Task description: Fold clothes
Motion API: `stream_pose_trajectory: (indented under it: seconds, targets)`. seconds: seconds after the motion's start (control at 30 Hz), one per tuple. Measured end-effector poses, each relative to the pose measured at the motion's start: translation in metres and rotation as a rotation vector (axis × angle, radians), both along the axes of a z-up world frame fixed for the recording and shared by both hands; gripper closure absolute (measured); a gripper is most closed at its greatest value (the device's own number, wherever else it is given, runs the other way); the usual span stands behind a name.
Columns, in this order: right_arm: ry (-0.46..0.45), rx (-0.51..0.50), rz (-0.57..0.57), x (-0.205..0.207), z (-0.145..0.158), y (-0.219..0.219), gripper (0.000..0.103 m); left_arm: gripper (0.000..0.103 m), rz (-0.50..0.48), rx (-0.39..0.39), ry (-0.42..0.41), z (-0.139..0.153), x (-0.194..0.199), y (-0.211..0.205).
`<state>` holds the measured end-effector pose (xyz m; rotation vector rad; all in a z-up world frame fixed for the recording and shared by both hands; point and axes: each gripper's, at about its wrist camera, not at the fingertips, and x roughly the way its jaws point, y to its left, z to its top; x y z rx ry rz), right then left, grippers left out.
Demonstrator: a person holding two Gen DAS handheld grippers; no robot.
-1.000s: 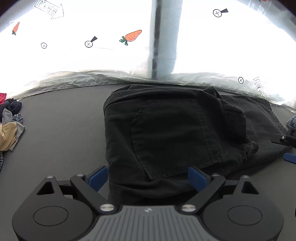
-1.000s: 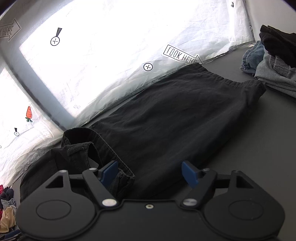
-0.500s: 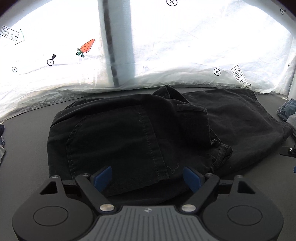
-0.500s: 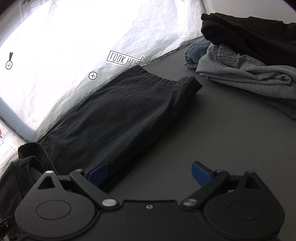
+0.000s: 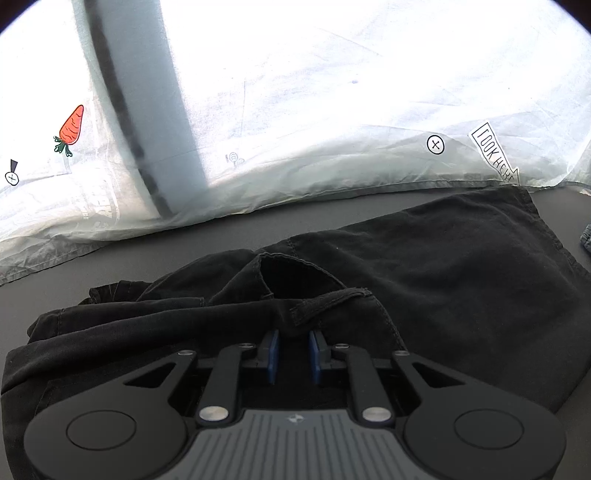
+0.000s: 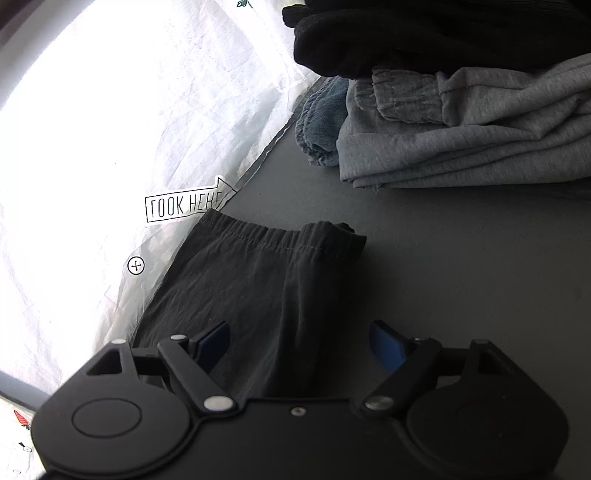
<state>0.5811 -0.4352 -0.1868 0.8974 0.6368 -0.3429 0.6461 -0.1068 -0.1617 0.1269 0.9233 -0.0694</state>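
Black trousers (image 5: 443, 266) lie on the grey table (image 5: 184, 243), the near end bunched into folds and one leg stretching to the right. My left gripper (image 5: 294, 349) is shut on a raised fold of the bunched part, and the cloth is pinched between the blue pads. In the right wrist view the trouser leg (image 6: 258, 280) ends in a gathered hem. My right gripper (image 6: 301, 341) hangs over the leg's near edge with its jaws wide and closing. Cloth lies under the left finger and bare table under the right one, and neither pad presses on anything.
A stack of folded clothes (image 6: 461, 129) stands at the right: grey sweatpants, a black garment (image 6: 406, 33) on top and blue denim (image 6: 321, 122) behind. A bright white sheet (image 5: 332, 110) with printed marks rises along the table's far edge.
The left gripper slid right along the trousers and shut on a fold. The right gripper travelled toward the hem end near the folded stack, rolled, and its jaws narrowed a little.
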Motion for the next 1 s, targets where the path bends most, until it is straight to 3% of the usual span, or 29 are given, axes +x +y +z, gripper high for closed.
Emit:
stream_pose_trajectory:
  seconds: [0.13, 0.3, 0.47, 0.6, 0.7, 0.77, 1.0]
  targets:
    - [-0.038, 0.025, -0.022, 0.007, -0.008, -0.007, 0.024, 0.087, 0.051, 0.015, 0.056, -0.013, 0.026, -0.007]
    - [-0.106, 0.073, -0.047, 0.019, -0.017, -0.019, 0.023, 0.087, 0.055, 0.057, 0.039, -0.023, 0.023, -0.014]
    - [-0.174, 0.126, -0.050, 0.033, -0.024, -0.032, 0.017, 0.087, 0.088, 0.011, 0.069, -0.020, 0.029, -0.007]
    - [-0.147, 0.134, -0.070, 0.038, -0.021, -0.031, 0.017, 0.087, 0.111, -0.006, 0.077, -0.020, 0.031, -0.006]
    - [-0.083, 0.191, -0.136, 0.040, -0.016, -0.037, 0.030, 0.087, 0.118, 0.009, 0.066, -0.020, 0.030, -0.009]
    - [-0.047, 0.262, -0.197, 0.040, -0.017, -0.042, 0.048, 0.087, 0.125, 0.019, 0.059, -0.021, 0.028, -0.012]
    - [-0.138, 0.498, -0.245, 0.029, -0.041, -0.047, 0.052, 0.087, 0.135, -0.004, 0.056, -0.021, 0.026, -0.008]
